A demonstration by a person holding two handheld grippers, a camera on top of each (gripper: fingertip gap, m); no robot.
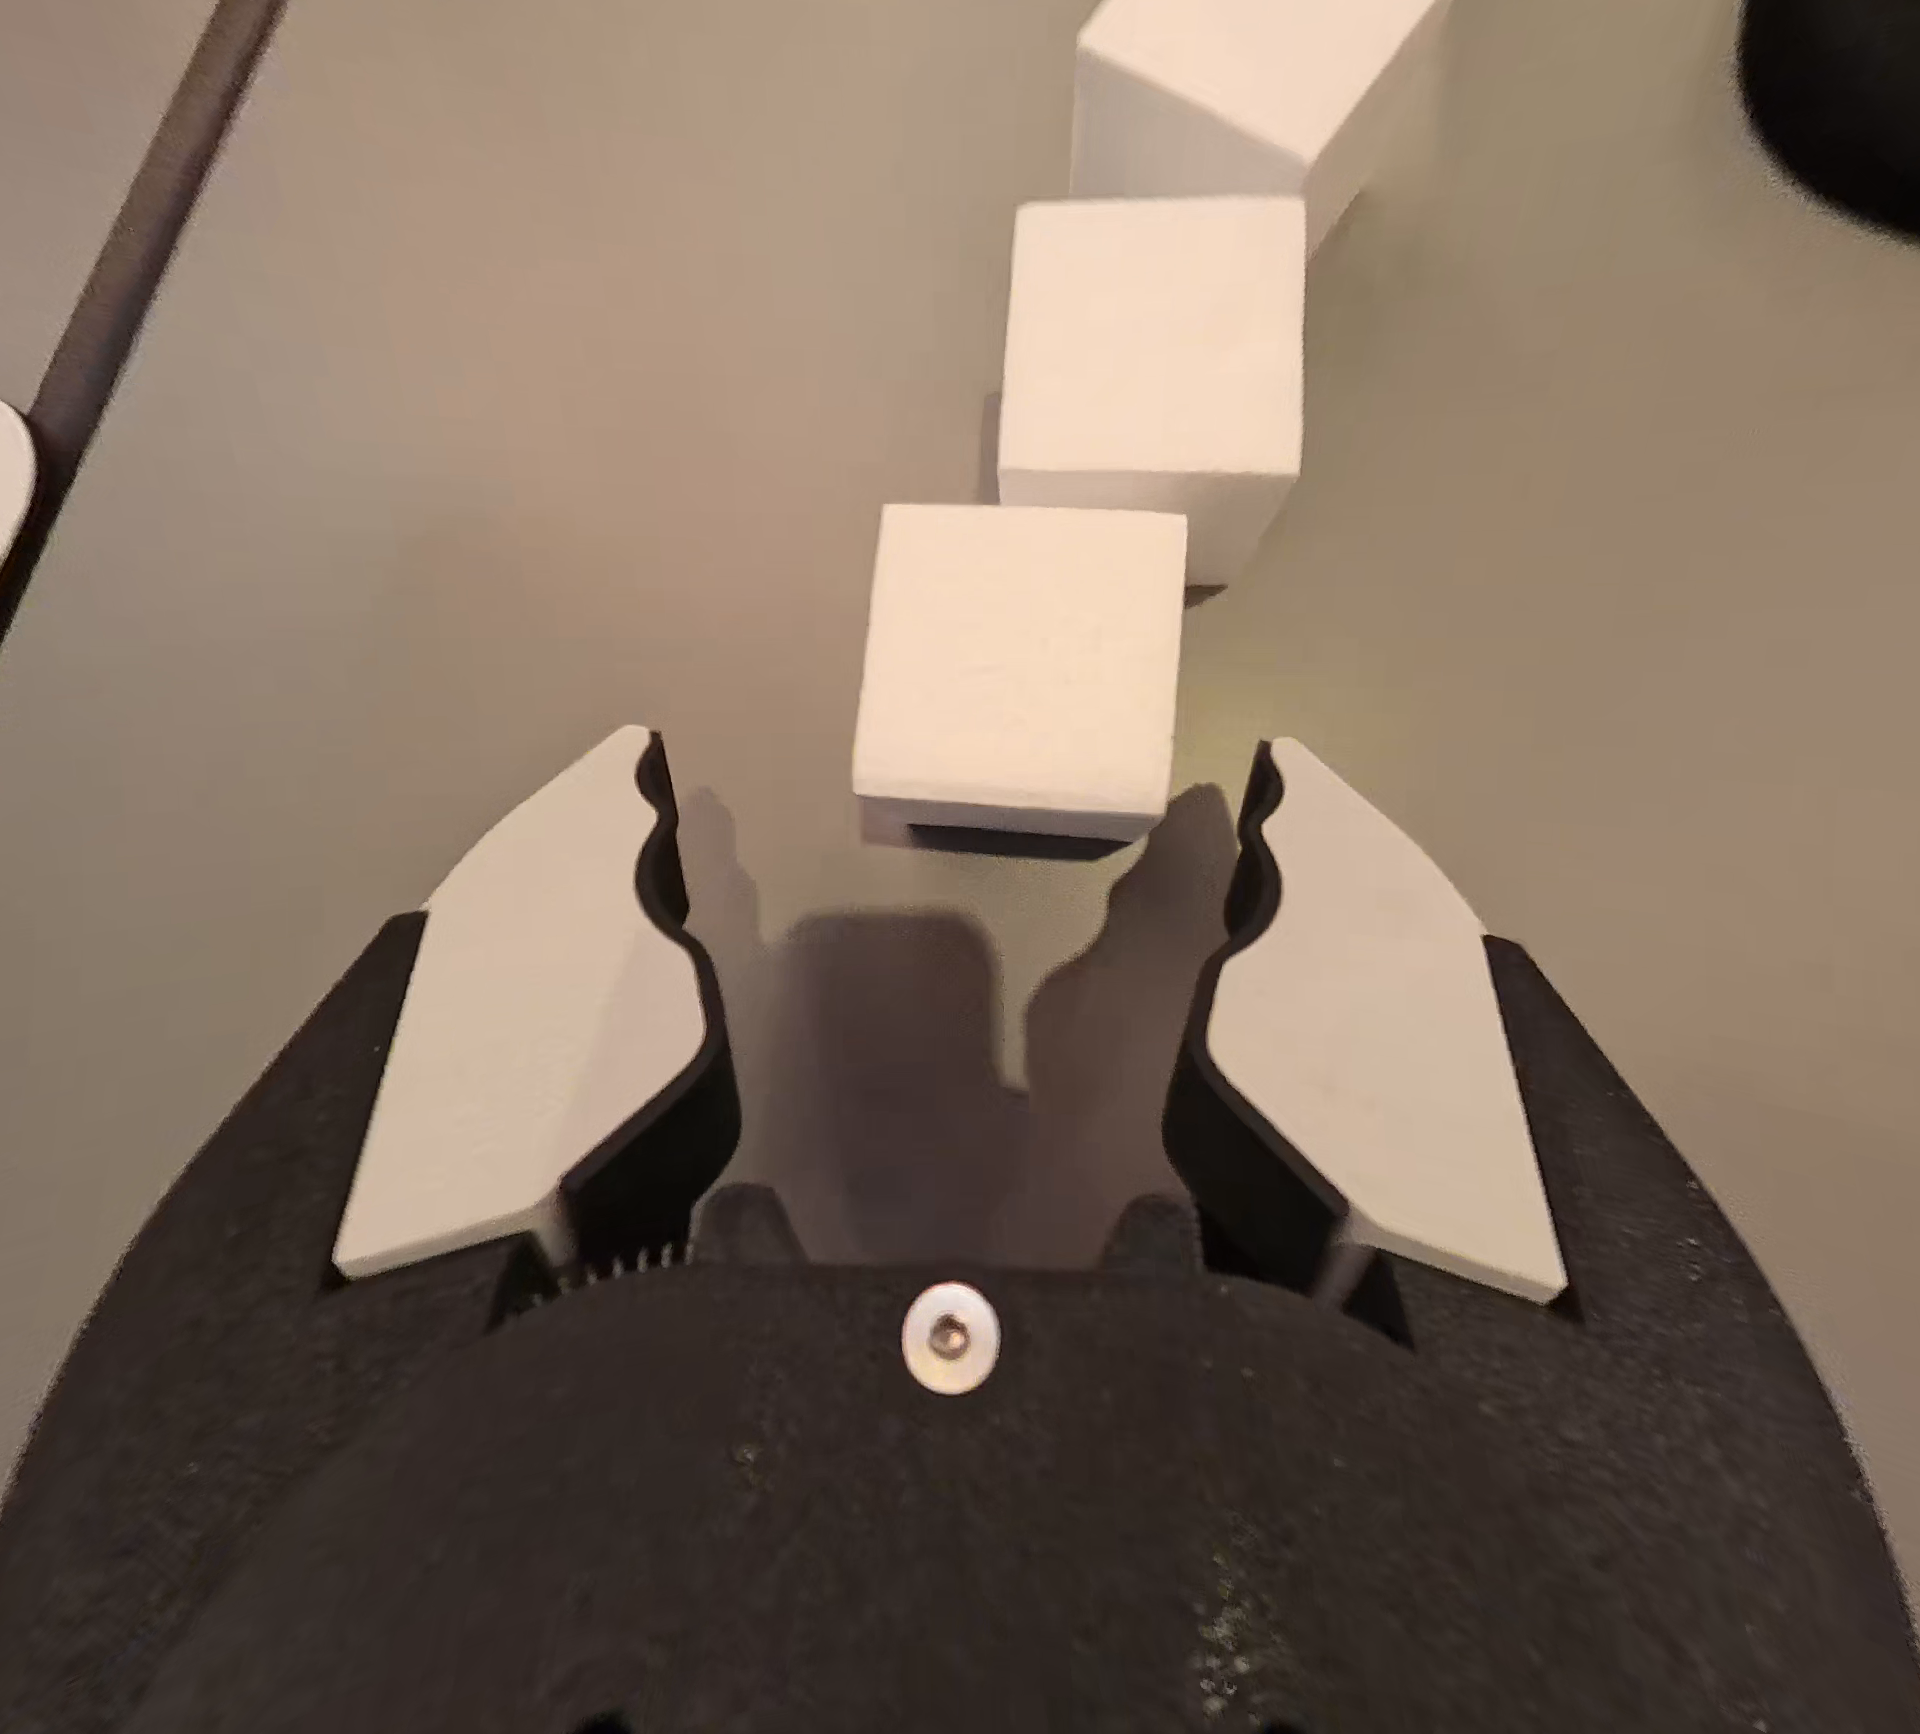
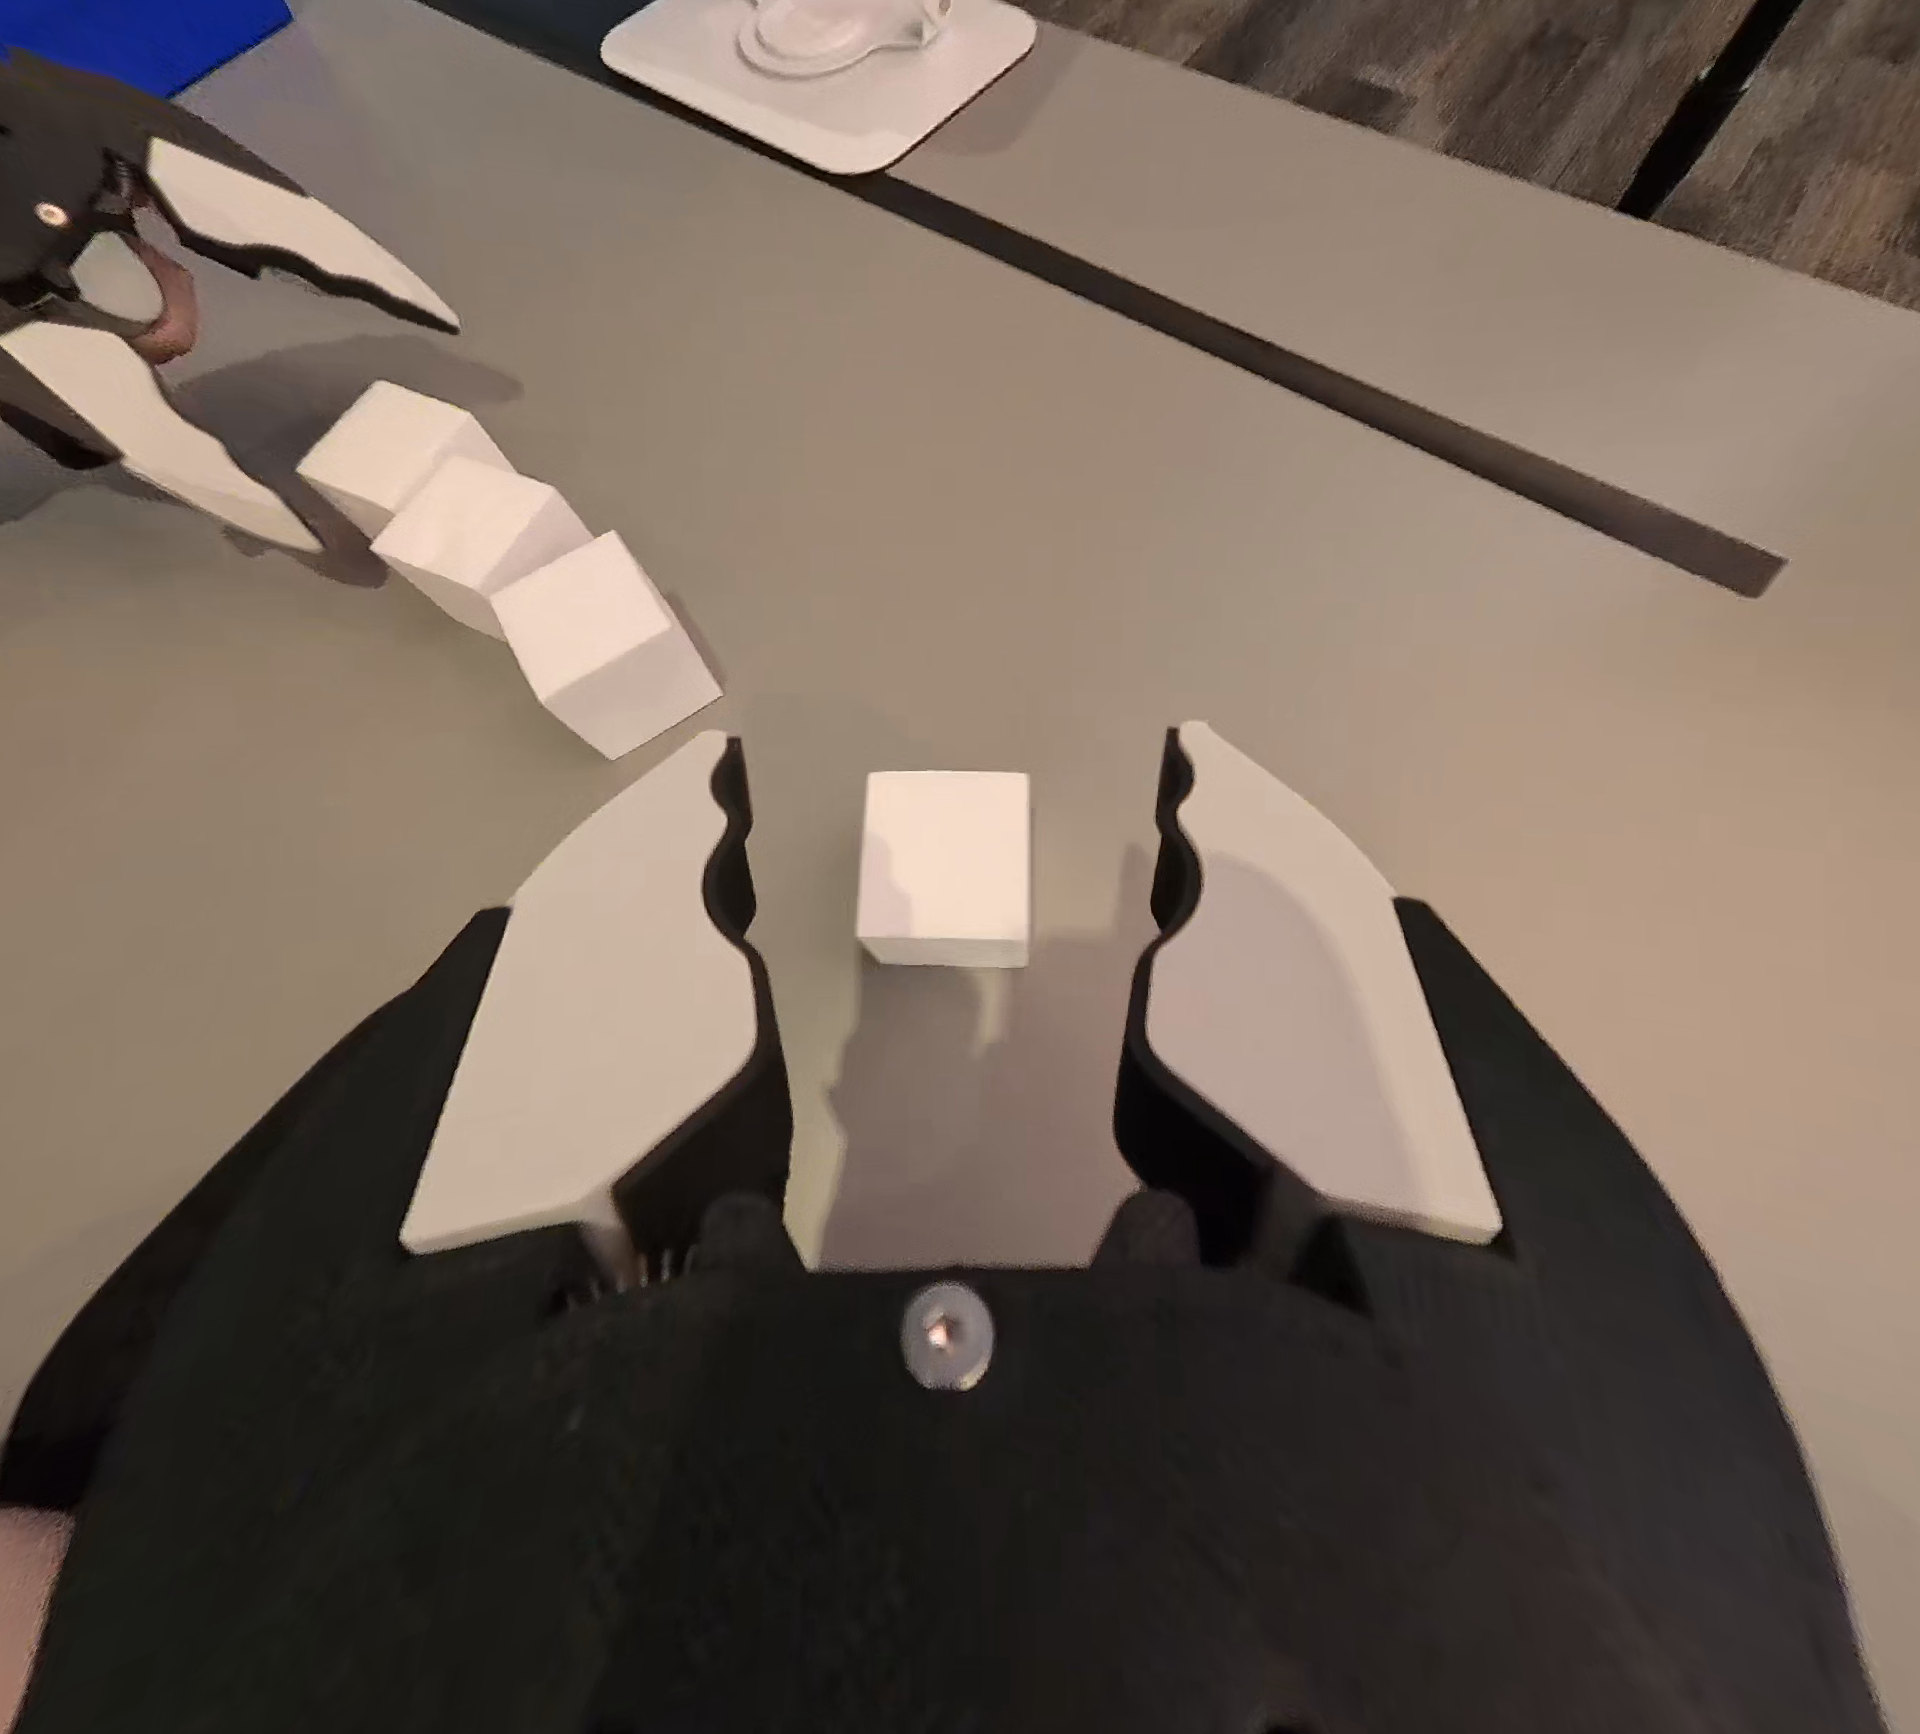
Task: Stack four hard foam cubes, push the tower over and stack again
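In the left wrist view, the left tool (image 1: 961, 770) hangs spread wide and empty above the grey desk (image 1: 520, 334); three white foam cubes (image 1: 1148, 354) trail away from its tips in a crooked row, the farthest tipped on an edge. In the right wrist view, the right tool (image 2: 951, 749) is likewise spread and empty, a fourth cube (image 2: 943, 869) sitting flat between its fingertips, well apart from the row. No writing shows on any cube.

Both wrist cams look down close at table (image 2: 1039, 479); share cube row (image 1: 1148, 354).
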